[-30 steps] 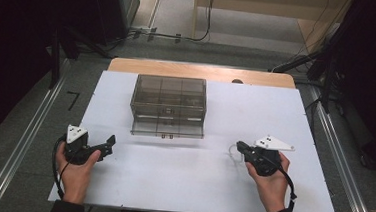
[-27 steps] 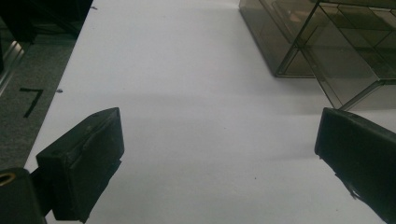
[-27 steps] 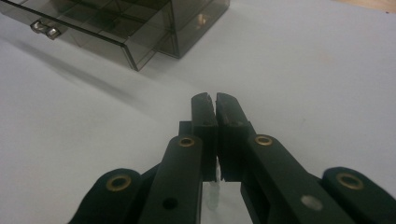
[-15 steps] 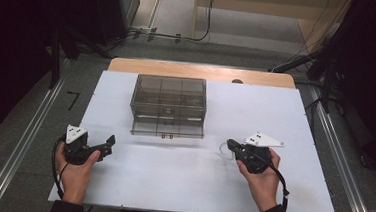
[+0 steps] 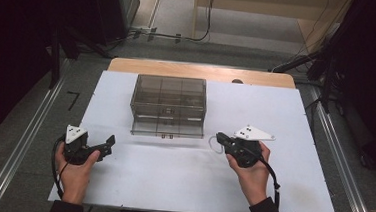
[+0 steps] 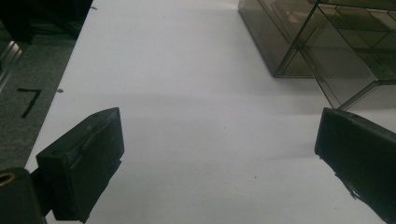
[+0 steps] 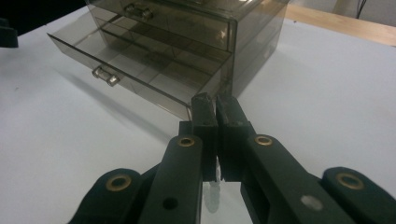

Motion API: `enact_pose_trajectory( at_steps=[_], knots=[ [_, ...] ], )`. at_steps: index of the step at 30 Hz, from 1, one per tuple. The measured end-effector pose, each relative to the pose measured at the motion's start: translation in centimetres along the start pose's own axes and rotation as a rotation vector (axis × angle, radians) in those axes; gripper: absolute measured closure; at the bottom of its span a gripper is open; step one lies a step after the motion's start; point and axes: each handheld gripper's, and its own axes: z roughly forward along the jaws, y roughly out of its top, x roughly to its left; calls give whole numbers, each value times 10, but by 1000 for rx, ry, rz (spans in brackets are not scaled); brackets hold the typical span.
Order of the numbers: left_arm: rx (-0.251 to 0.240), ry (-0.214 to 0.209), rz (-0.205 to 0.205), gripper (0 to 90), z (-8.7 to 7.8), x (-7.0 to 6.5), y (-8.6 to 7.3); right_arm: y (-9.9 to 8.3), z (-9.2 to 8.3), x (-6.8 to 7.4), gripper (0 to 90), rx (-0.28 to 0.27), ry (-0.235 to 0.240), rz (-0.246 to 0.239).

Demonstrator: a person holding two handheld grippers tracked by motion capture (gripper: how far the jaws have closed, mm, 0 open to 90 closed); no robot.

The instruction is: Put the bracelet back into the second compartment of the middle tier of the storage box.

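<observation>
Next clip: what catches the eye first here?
A smoky clear drawer box stands mid-table, its bottom drawer pulled out. The right gripper sits near its front right corner, jaws pressed together on a small clear loop. The left gripper rests wide open near the table's left edge.

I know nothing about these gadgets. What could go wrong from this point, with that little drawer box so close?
1. The right hand-held gripper is shut on a thin pale loop. A hold that slight could slip, and the loop might drop.
2. The lower drawer stands pulled out, with its corner just ahead of that gripper. A careless move could knock it.
3. The left hand-held gripper is open and apart from the box, so a bump might shift the box.
</observation>
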Motion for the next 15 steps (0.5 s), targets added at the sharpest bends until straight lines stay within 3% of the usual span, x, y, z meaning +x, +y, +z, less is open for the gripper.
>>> enact_pose_trajectory(
  at_steps=[15],
  knots=[
    [-3, 1, -3, 17, 0, 1, 0, 18, 5, 13, 851, -47, 36, -3]
  ],
)
